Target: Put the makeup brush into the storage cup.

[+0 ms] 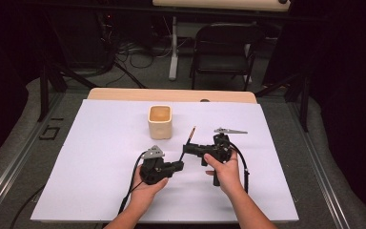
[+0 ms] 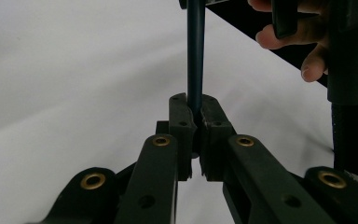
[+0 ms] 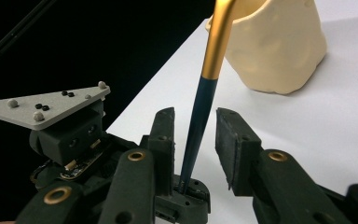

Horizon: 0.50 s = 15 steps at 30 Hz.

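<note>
A thin brush [image 1: 191, 133] with a dark blue handle [image 3: 196, 126] and a gold ferrule [image 3: 216, 42] stands off the white sheet, its far end pointing toward a cream cup [image 1: 160, 120]. My left gripper [image 1: 180, 165] is shut on the handle's low end [image 2: 196, 70]. My right gripper [image 1: 186, 148] comes in from the right. Its jaws stand open on either side of the handle without touching it [image 3: 195, 116]. The left gripper's jaw tips [image 3: 184, 191] show just below, clamped on the handle's point. The brush head is out of frame.
A white sheet [image 1: 100, 157] covers the wooden table [image 1: 171, 94]. The cup [image 3: 275, 42] stands at the back middle, a short way beyond the brush. A black chair [image 1: 224, 47] and cables sit on the floor behind the table.
</note>
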{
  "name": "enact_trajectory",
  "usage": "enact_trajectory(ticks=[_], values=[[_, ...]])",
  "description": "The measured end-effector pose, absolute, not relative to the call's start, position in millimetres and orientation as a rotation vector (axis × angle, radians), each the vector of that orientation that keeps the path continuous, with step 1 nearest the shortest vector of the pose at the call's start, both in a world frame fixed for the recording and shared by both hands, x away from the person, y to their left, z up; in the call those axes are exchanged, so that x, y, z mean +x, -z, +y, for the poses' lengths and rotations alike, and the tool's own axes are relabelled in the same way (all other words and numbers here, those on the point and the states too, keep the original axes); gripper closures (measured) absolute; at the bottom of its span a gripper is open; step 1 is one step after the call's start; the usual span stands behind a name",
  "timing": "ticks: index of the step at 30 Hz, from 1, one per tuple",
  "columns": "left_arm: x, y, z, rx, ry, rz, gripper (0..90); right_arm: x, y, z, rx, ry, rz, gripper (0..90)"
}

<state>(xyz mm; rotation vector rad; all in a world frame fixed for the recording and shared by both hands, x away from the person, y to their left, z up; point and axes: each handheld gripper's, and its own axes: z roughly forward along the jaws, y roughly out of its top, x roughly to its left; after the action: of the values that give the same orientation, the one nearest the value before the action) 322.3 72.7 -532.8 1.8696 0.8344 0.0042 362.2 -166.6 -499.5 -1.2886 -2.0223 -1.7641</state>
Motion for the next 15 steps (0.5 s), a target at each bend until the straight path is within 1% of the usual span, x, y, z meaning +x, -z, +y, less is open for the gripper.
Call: enact_trajectory(ticks=[15], values=[[318.9, 533.3, 67.4, 1.893, -0.01, 0.806, 85.7, 362.1, 501.3, -163.2, -1.276, 1.743, -2.028, 75.3]])
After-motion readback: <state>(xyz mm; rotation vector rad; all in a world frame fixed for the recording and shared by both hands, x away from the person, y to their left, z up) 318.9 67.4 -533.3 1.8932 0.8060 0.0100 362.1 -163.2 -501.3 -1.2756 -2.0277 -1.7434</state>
